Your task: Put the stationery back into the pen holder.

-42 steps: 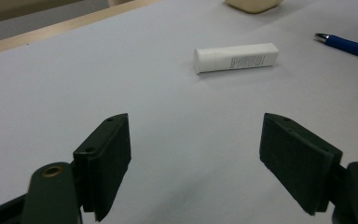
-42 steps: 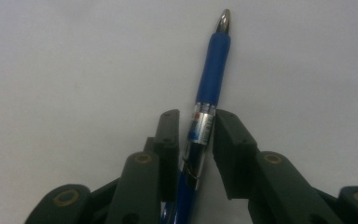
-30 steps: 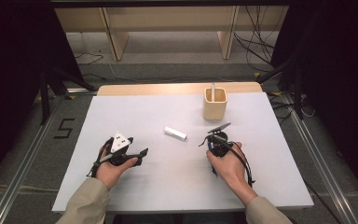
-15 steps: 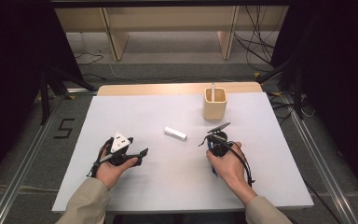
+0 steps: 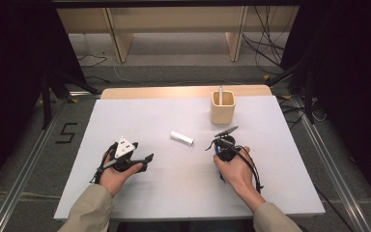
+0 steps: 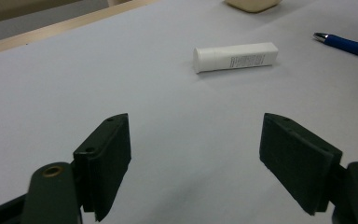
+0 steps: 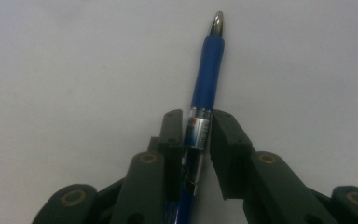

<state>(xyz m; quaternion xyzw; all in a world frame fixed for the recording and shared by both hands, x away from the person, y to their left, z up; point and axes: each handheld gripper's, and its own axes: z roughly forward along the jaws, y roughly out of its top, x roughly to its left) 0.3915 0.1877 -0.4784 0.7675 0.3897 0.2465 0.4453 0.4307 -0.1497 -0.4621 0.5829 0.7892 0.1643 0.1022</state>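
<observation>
Pinched between the clenched right hand-held gripper [image 7: 198, 135], a blue pen [image 7: 205, 84] is revealed close-up; the left hand-held gripper [image 6: 196, 158] is spread empty, a white tube [image 6: 235, 57] lying ahead on the worktop [image 5: 149, 116].

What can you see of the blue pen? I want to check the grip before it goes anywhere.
The pen has a blue rubbery grip section, a silver metal tip and a clear barrel with a printed label. The right gripper is shut on it, pads clamped on the clear barrel just behind the blue grip, tip pointing away from the hand. In the high view it hangs just above the white table.
</observation>
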